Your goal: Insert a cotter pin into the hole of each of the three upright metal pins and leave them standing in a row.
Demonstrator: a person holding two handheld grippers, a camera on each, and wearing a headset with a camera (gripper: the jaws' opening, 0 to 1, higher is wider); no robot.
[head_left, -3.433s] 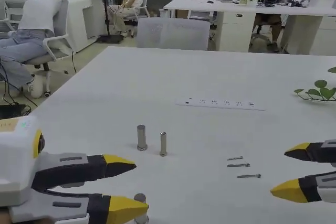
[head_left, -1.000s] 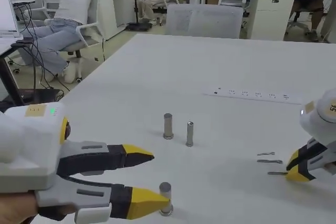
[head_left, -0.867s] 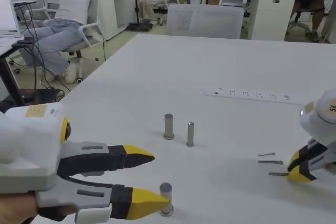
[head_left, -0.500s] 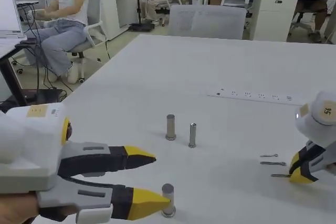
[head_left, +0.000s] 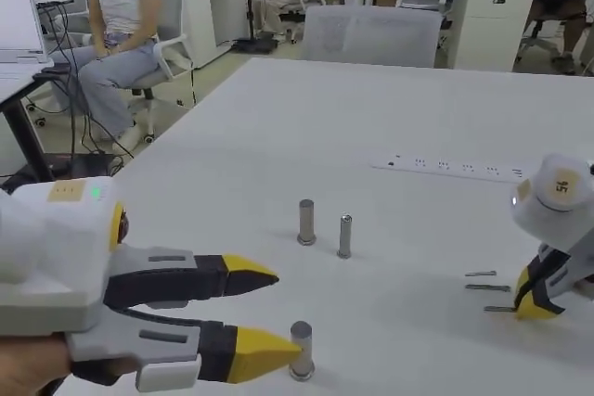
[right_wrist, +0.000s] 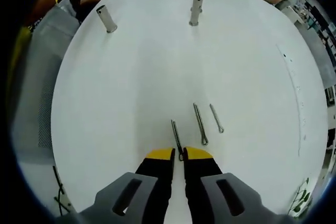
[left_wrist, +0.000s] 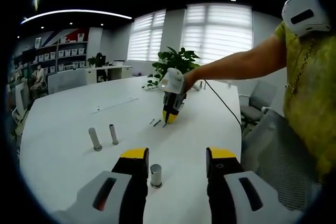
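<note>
1. The large white rectangular table (head_left: 390, 108) has wide bare room on every side of the work. Its left edge runs well left of the pins, and a long white power strip (head_left: 445, 170) lies towards the far edge.
2. The white-bodied left gripper (head_left: 286, 313), with black jaws and yellow tips, is spread wide and holds nothing. The nearest metal pin (head_left: 301, 350), a short grey steel cylinder, stands upright just beside its lower jaw tip. In the left gripper view this pin stands between the 2 jaws.
3. The matching right gripper (right_wrist: 179, 154) has its jaws pressed nearly together, pinching the end of the nearest cotter pin (right_wrist: 176, 135), a thin silver wire piece lying flat on the table.
4. The metal pins number 3, all upright: the thicker far pin (head_left: 306, 222) and the thinner far pin (head_left: 344, 236) stand side by side, well apart from the nearest one.
5. The cotter pins number 3, roughly parallel: the middle cotter pin (right_wrist: 199, 124) and the outer cotter pin (right_wrist: 216, 118) lie loose beside the pinched one.
</note>
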